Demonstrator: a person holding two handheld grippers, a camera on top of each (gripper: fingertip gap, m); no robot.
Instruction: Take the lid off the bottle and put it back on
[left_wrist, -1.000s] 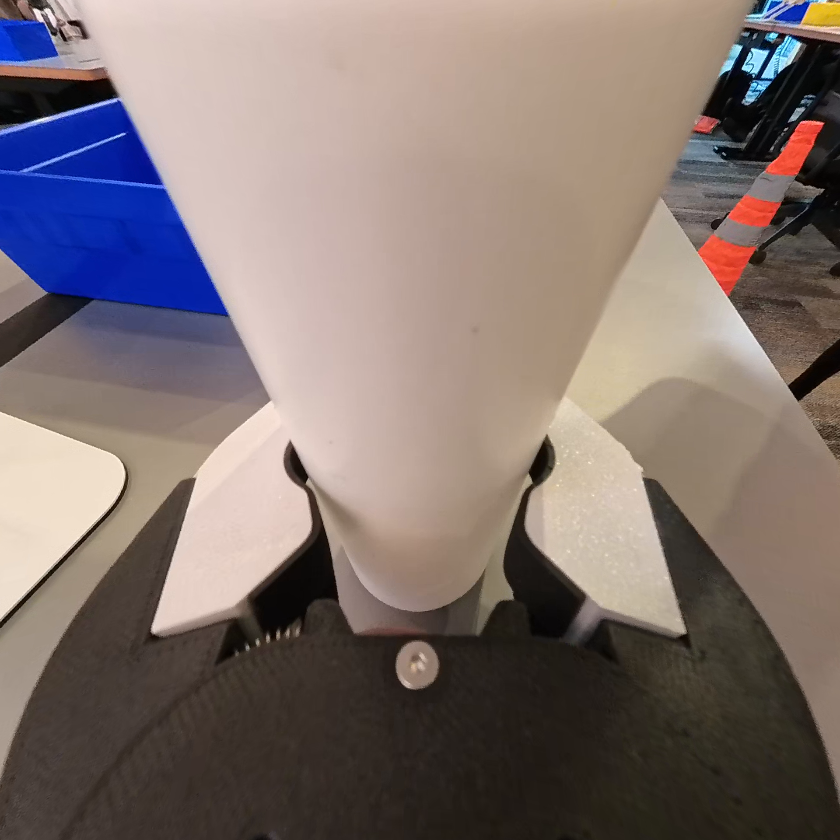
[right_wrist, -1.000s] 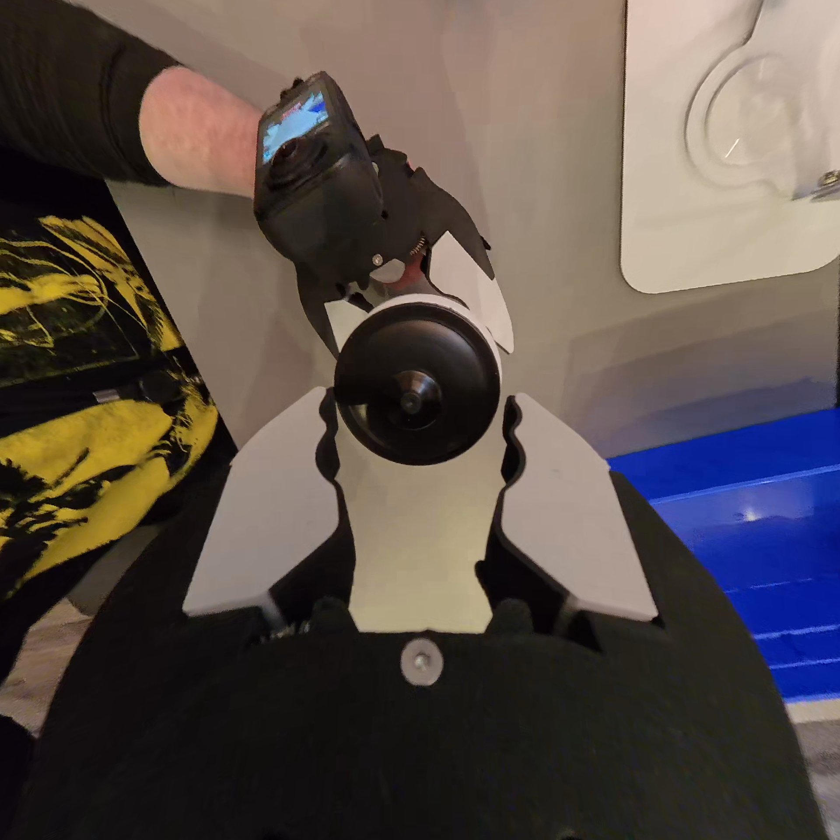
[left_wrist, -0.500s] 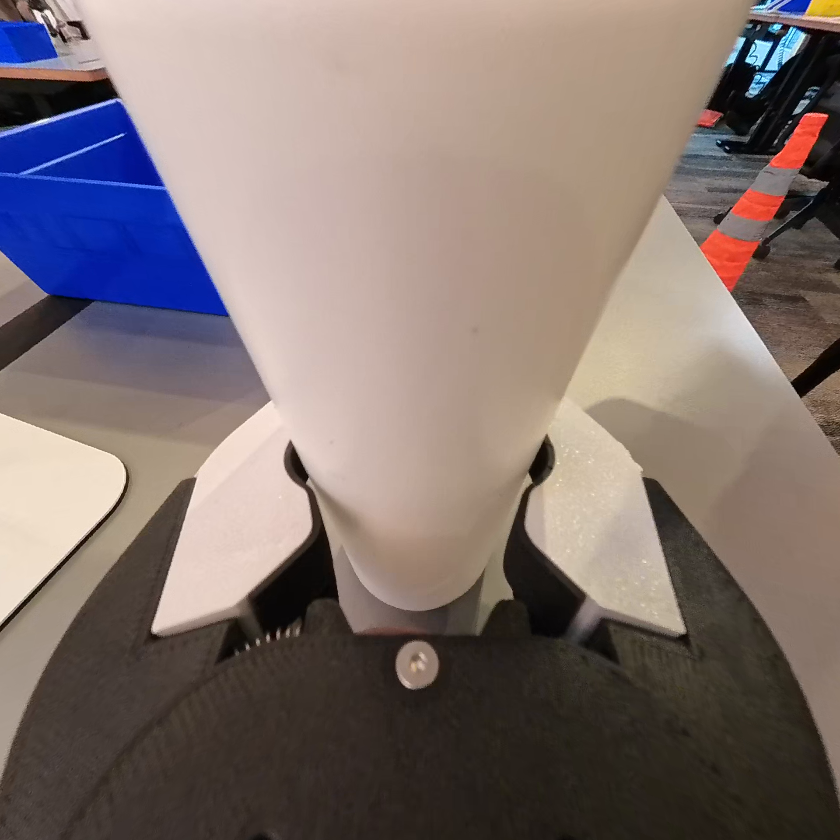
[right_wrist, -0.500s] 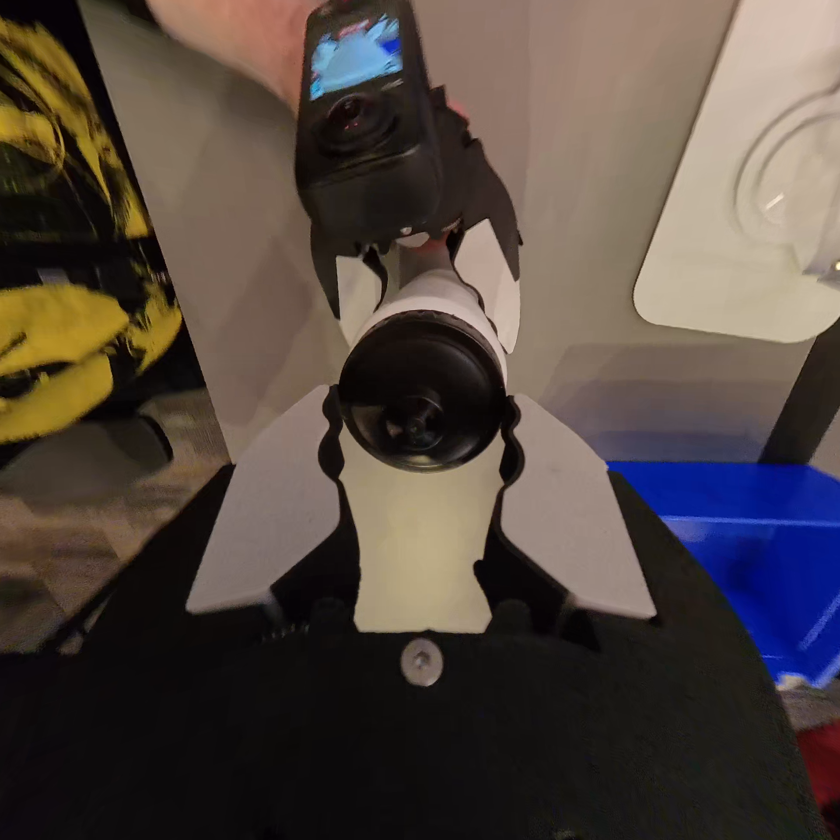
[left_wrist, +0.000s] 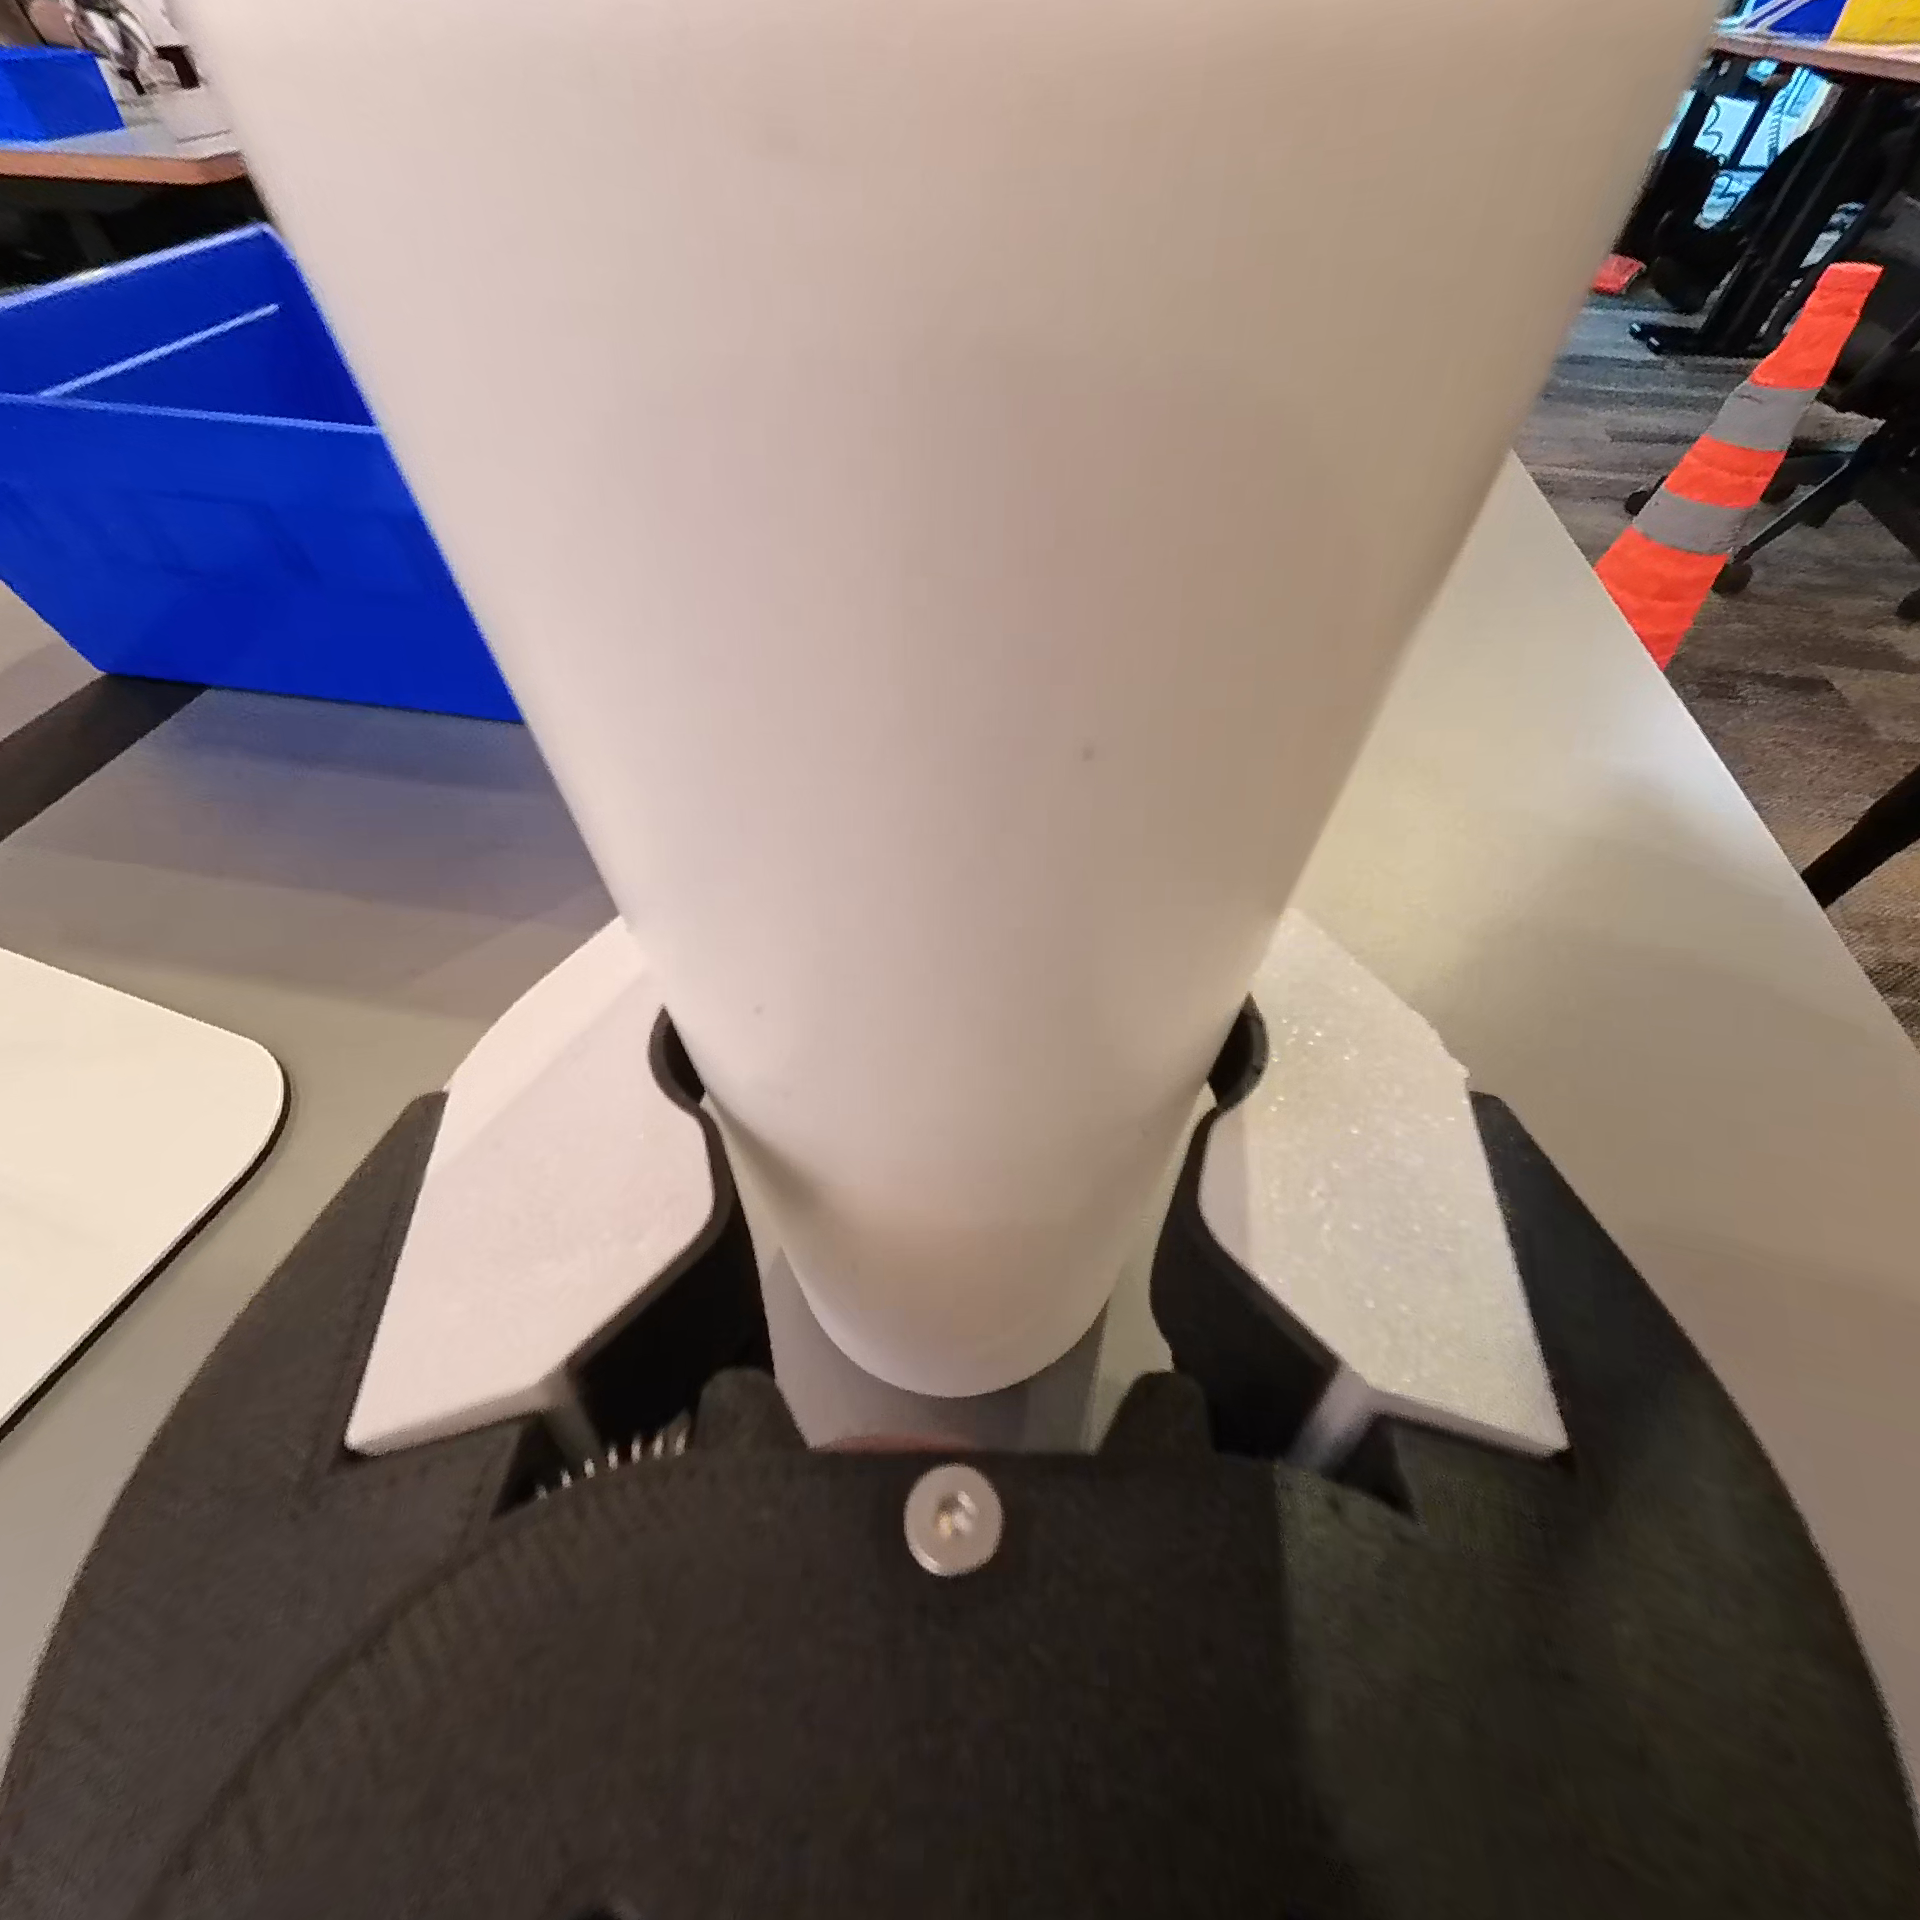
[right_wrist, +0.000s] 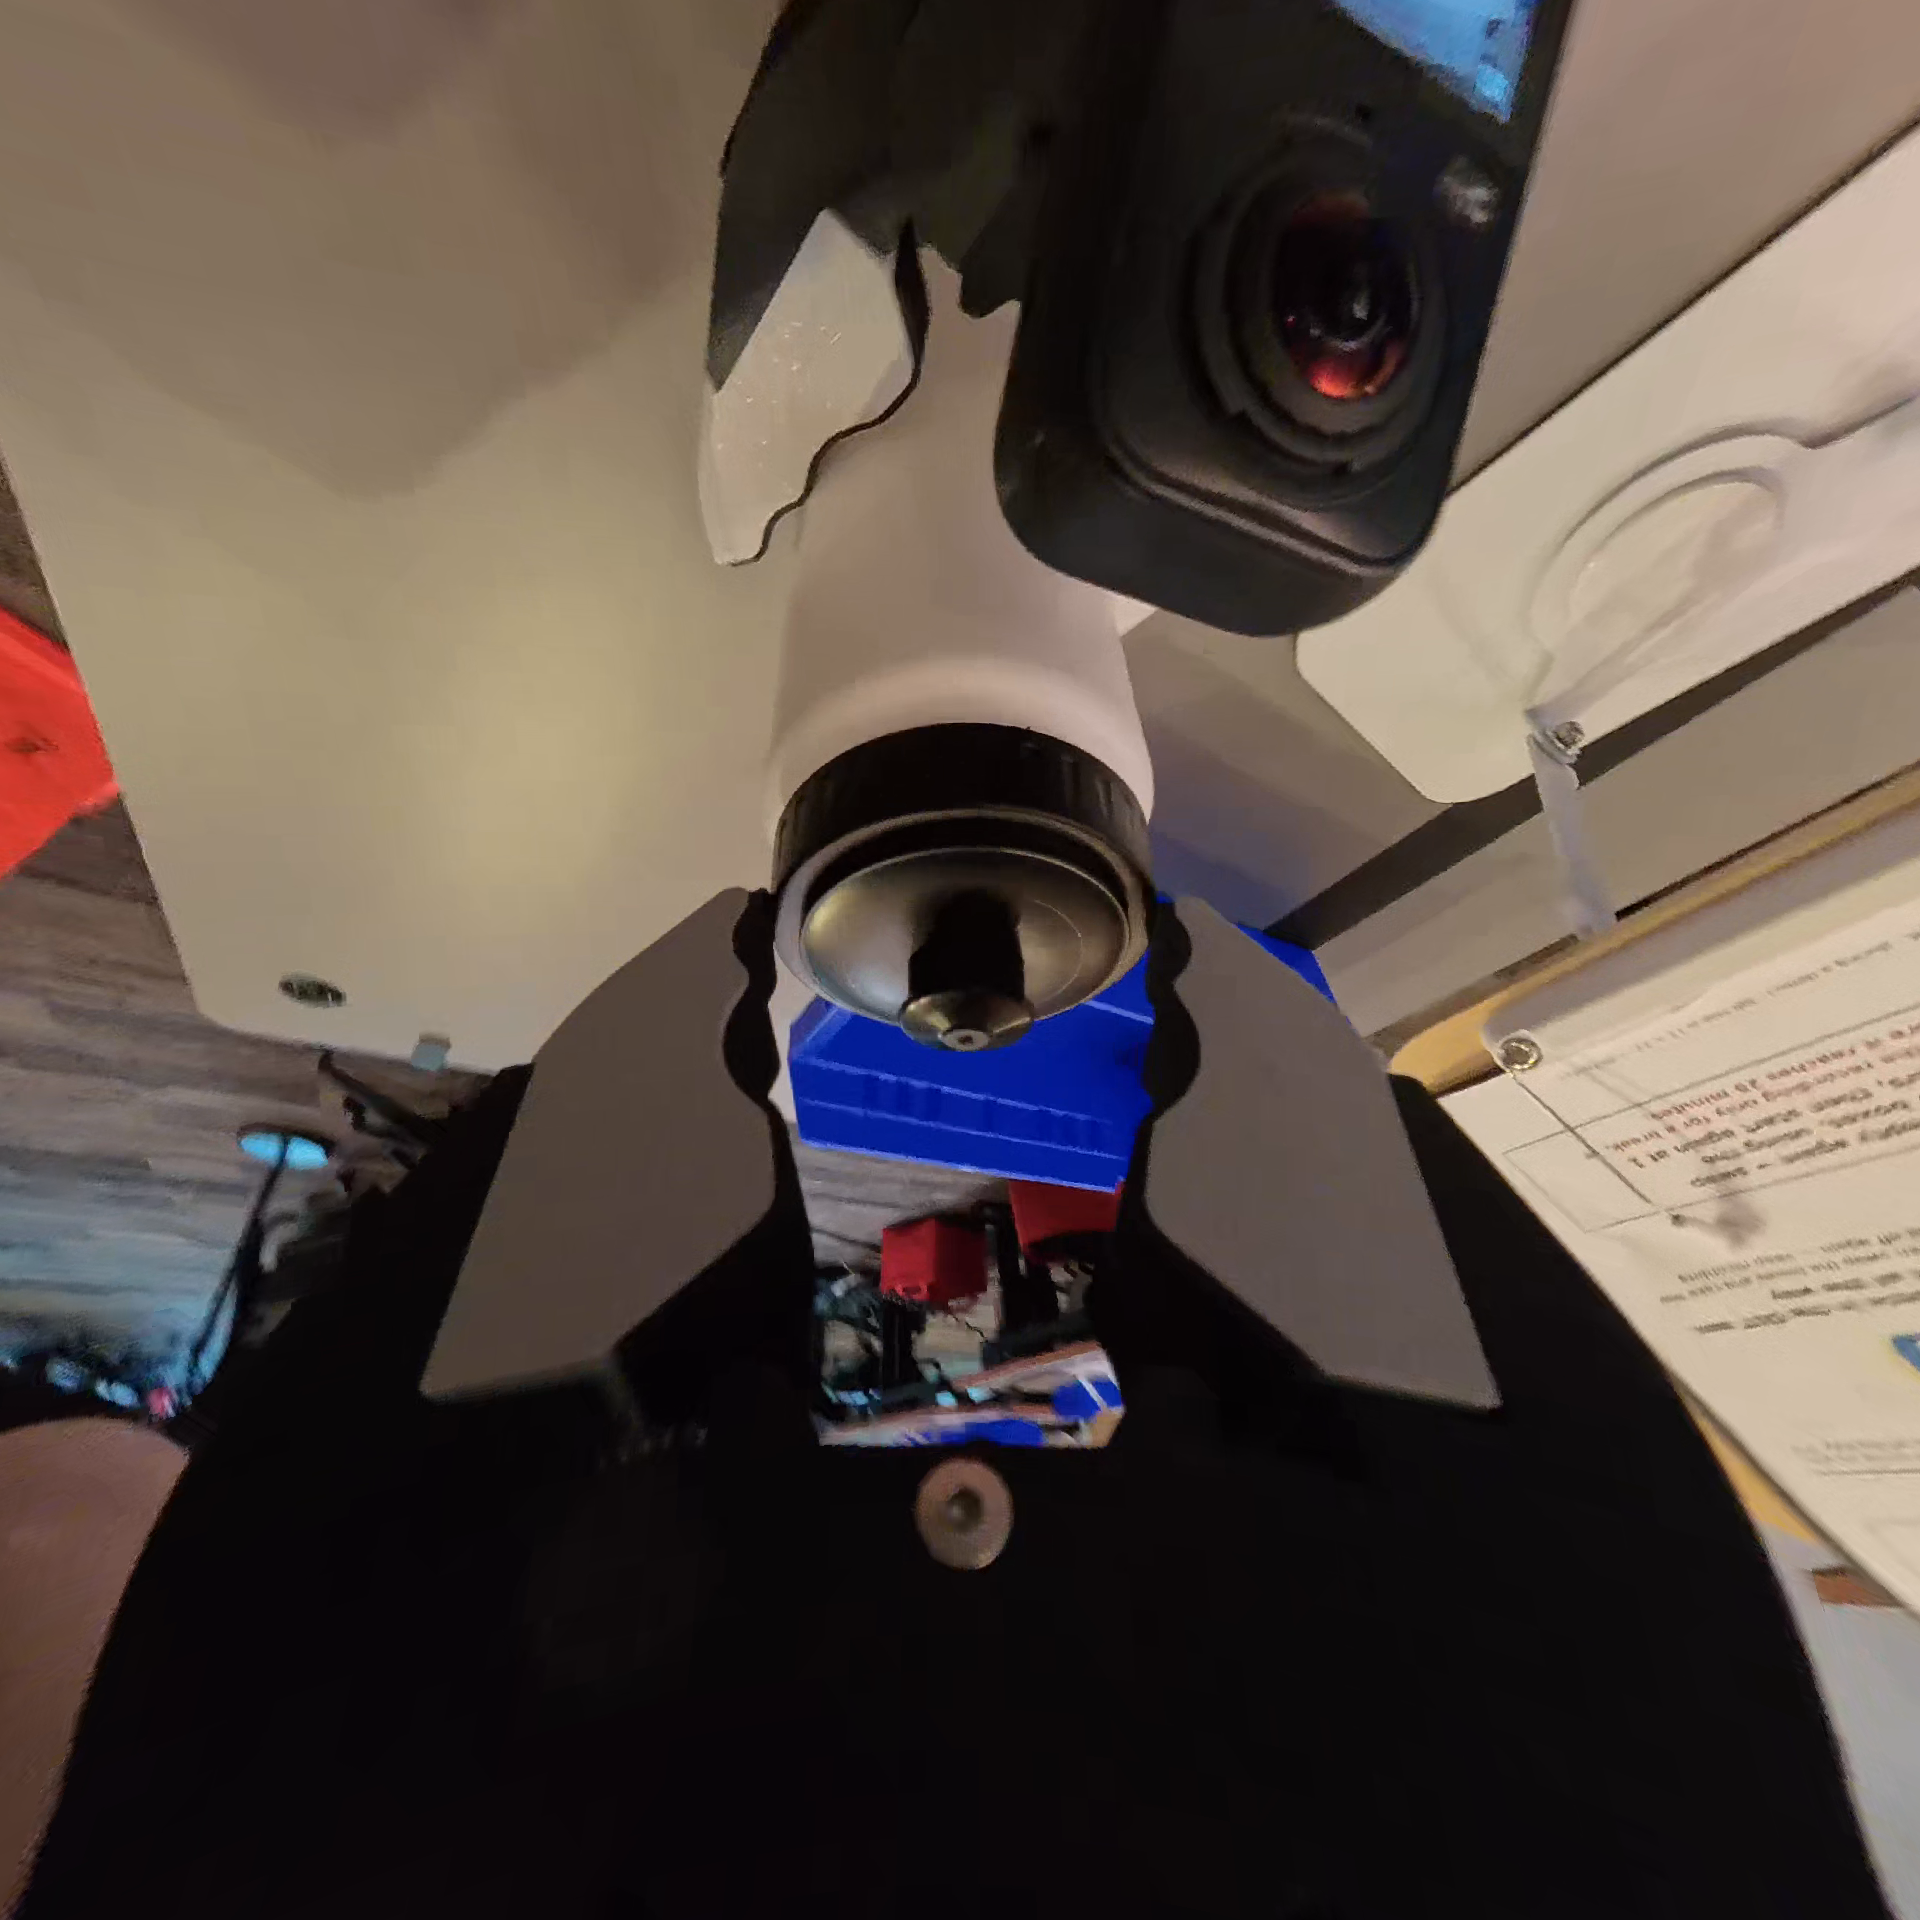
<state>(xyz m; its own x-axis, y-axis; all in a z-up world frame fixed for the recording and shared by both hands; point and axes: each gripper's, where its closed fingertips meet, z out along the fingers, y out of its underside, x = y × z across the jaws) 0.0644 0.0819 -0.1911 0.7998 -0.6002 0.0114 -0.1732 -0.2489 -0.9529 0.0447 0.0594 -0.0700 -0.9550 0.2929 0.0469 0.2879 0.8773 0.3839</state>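
Observation:
A white bottle fills the middle of the left wrist view. My left gripper is shut on its lower body and holds it above the grey table. In the right wrist view the bottle points at me with its black lid on. My right gripper is shut on the lid, with a fingertip against each side of the rim. One of the left gripper's fingers and its camera show behind the bottle.
A blue bin stands at the back left and a white mat lies at the left. An orange cone stands on the floor past the table's right edge. A printed sheet lies at the right.
My right gripper has rolled a long way round the lid while staying on it, and the left gripper's camera now looms close. The bottle has hardly moved in the left gripper.

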